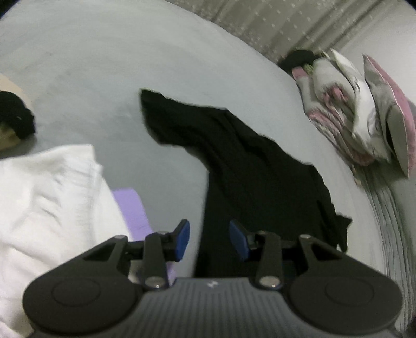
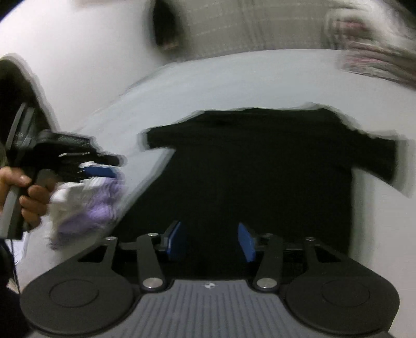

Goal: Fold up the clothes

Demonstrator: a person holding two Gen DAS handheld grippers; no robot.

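Shirt: black short-sleeved cotton T-shirt (image 2: 260, 176) lies flat on pale grey bed (image 1: 104, 65), collar away from me.
Nearer: my right tongs (image 2: 212, 240), over hem.
Tongs: right and left tongs (image 1: 209, 239) both apart, empty.

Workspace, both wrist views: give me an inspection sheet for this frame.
Surface: pale grey bed sheet, mostly bare.
Job's things: black T-shirt spread flat, both sleeves out.
Clutter: white garment over something lilac; patterned bedding pile; dark items at the edges.
Grippers: left gripper open, empty, over the shirt's edge; right gripper open, empty, above the hem.
Cables: nothing seen.
Surroundings: curtain behind the bed; images motion-blurred.
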